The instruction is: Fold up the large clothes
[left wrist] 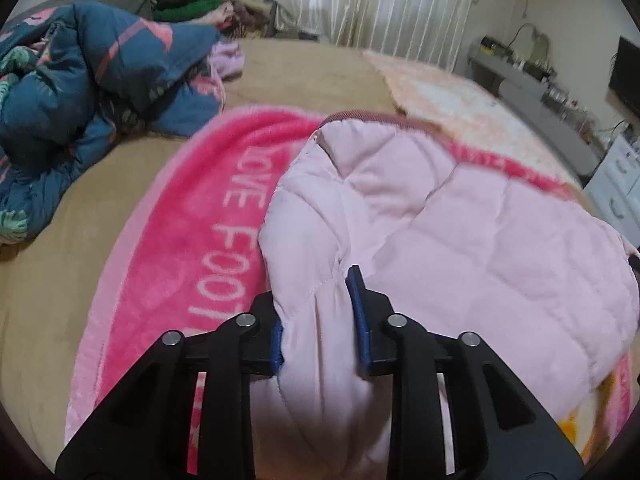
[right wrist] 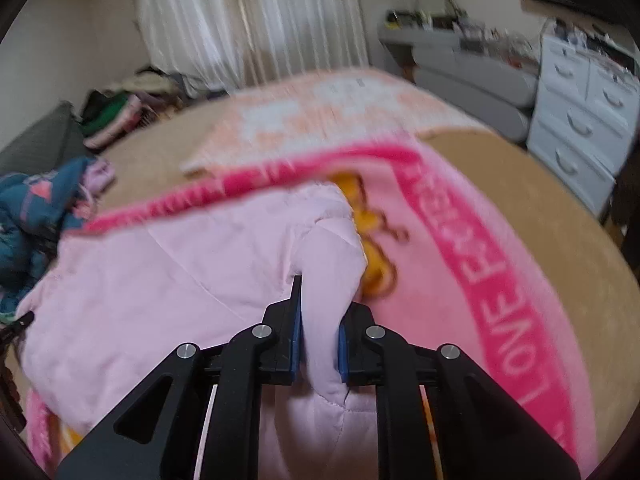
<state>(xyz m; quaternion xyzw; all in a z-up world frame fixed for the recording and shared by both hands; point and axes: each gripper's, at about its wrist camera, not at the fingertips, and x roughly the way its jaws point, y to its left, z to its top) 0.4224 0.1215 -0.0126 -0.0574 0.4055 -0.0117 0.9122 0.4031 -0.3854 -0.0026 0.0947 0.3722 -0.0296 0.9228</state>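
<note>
Two hand-held grippers, left (left wrist: 320, 312) and right (right wrist: 319, 320), each clamped one pink quilted jacket (left wrist: 460, 232) over one pink blanket (left wrist: 180, 220).

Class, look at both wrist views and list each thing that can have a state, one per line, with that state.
Left hand-held gripper: shut on a bunched fold of the jacket.
Right hand-held gripper: shut on another fold of it.
Pale pink quilted jacket: spread on the blanket, pinched at two places.
Bright pink fleece blanket: laid flat on the bed.
Dark blue floral quilt: crumpled in a heap.
</note>
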